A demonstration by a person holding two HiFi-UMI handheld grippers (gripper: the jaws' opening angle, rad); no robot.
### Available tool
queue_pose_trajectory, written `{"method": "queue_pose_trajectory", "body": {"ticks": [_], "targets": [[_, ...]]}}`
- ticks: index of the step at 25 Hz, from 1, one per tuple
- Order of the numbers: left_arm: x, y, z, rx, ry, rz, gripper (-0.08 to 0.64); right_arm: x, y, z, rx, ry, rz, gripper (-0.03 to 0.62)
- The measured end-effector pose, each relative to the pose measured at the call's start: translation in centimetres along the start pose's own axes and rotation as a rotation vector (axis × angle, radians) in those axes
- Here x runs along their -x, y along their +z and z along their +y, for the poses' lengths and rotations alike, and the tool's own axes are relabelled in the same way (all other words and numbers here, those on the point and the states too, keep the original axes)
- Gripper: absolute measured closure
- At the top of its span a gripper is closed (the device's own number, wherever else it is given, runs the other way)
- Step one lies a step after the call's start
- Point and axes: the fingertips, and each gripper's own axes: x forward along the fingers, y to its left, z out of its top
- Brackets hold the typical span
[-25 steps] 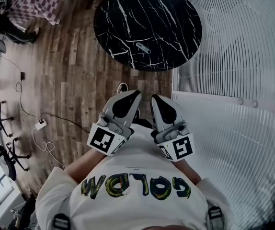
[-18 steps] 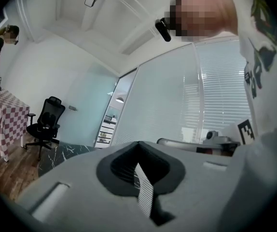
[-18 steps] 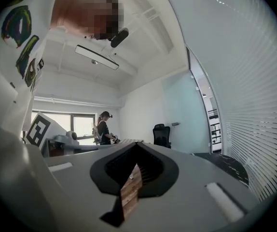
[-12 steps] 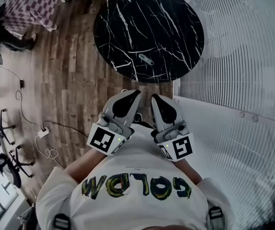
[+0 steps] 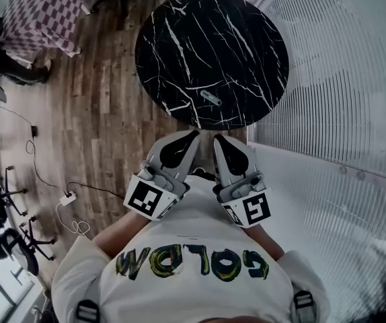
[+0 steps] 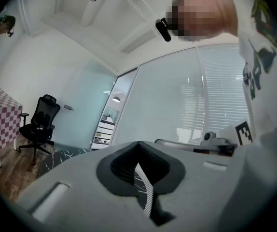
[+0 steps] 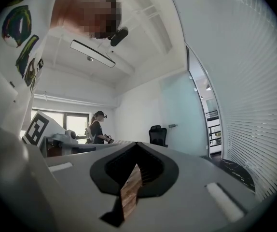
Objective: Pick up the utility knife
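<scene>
**Item:** knife point(image 5: 211, 98). Small, slim, pale grey. Lies flat and diagonal on the surface point(image 5: 179, 25), in the half nearer the person, not far from the near rim. Well apart from both grippers.

**Handling (est.):**
- Light and stiff. The casing is prob. smooth, so it is likely to skid on a polished top.
- Low profile, so the jaws must come down close to the surface to get hold.
- Best hold is across the narrow width at mid-body.
- Too small here to tell which end carries the blade or whether it is extended, so keep off both ends.

**L gripper** point(image 5: 187, 137): clenched, nothing between the jaws. Held at chest level, pointing fwd.

**R gripper** point(image 5: 220, 140): clenched, empty. Just beside the L gripper and parallel to it.

Both grippers are short of the surface's near rim. Either one must be released before any grasp.

**Surface:** round, black marble w/ white veins. Bare apart from the knife, so no clutter round the item and approach is free from above or from the near side. The rim curves away on both sides. A sideways nudge toward the near rim could slide the knife off.

**Surroundings:**
- Wall w/ blinds point(image 5: 341, 79) sits close on the surface's right, so less elbow room there.
- Wood floor point(image 5: 105, 99) is open to the left.
- Cable point(image 5: 67, 197) lies on the floor at far left, off the direct line.
- Checked cloth point(image 5: 45, 12) is at upper left, well apart.

**Stage (est.):** approach; no contact w/ the knife yet.
</scene>
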Motion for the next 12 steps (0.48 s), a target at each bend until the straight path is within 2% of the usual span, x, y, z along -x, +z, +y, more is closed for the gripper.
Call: {"method": "queue_pose_trajectory", "body": {"ticks": [12], "targets": [[-1.3,0.2,2.6,0.005,-0.013,0.007,0.558,-2.7,-0.3,-0.9,-0.002,-0.010,0.003,0.591]]}}
